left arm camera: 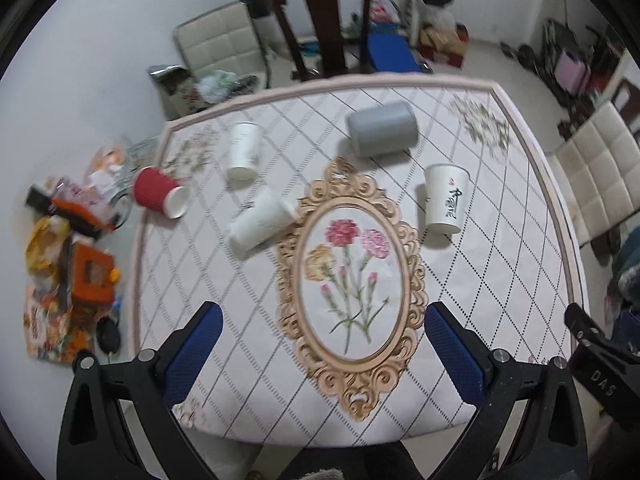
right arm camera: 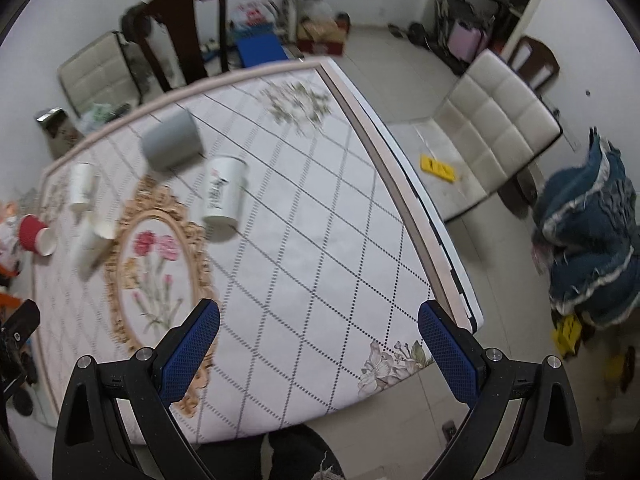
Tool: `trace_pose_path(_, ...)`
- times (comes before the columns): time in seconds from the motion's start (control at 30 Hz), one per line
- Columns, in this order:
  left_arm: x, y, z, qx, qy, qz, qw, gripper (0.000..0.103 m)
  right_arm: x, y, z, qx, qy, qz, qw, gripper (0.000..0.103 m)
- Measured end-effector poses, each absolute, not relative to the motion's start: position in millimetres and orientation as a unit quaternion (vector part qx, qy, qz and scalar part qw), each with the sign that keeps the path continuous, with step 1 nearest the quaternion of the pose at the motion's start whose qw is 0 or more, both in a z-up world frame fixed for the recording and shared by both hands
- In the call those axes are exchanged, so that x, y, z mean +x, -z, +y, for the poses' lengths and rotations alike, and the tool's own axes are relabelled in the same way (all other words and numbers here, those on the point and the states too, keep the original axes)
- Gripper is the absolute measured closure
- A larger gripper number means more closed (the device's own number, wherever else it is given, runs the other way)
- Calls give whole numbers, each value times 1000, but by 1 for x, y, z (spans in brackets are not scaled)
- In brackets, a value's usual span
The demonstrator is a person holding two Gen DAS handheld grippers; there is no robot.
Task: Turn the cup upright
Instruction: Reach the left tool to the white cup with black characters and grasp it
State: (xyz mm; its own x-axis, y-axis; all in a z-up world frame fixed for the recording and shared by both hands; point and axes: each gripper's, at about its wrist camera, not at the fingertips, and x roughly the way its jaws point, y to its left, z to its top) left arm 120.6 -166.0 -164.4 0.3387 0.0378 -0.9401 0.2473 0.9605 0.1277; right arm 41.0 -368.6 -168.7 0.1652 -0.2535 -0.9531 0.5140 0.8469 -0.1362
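Note:
Several cups sit on the patterned table (left arm camera: 460, 320). A grey cup (left arm camera: 382, 129) lies on its side at the back. A white cup with black writing (left arm camera: 444, 198) stands mouth down at the right. A plain white cup (left arm camera: 243, 150) stands mouth down at the left, another white cup (left arm camera: 262, 222) lies on its side, and a red cup (left arm camera: 160, 192) lies on its side at the left edge. My left gripper (left arm camera: 322, 316) is open and empty above the near table edge. My right gripper (right arm camera: 319, 314) is open and empty, nearer the right edge; the written cup (right arm camera: 222, 192) is ahead of it to the left.
A dark wooden chair (left arm camera: 324, 20) stands behind the table, and white padded chairs (right arm camera: 492, 120) stand at the right and back left. Clutter lies on the floor at the left (left arm camera: 68, 260). A blue cloth heap (right arm camera: 588, 240) lies at the right.

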Motion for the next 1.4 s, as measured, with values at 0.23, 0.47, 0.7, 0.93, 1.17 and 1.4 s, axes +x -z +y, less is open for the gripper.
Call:
trace_pose_path(0.23, 171, 221, -224, 164, 104, 605, 772, 0, 75, 234, -400, 115, 283, 636, 708, 2)
trace_pose_path(0.47, 220, 270, -265, 171, 149, 638, 736, 1, 110, 295, -429, 123, 303, 671, 666, 2)
trace_pose_path(0.7, 248, 301, -297, 172, 196, 655, 709, 7, 133, 331, -454, 127, 324, 682, 644, 3)
trace_pose_path(0.93, 264, 335, -324, 170, 226, 677, 679, 21, 143, 351, -467, 125, 338, 691, 627, 3)
trace_pose_path(1.17, 270, 352, -331, 168, 233, 679, 676, 43, 142, 361, -476, 126, 344, 697, 617, 3)
trace_pose_path(1.4, 265, 340, -313, 173, 221, 668, 689, 43, 144, 360, -473, 127, 343, 692, 622, 3)
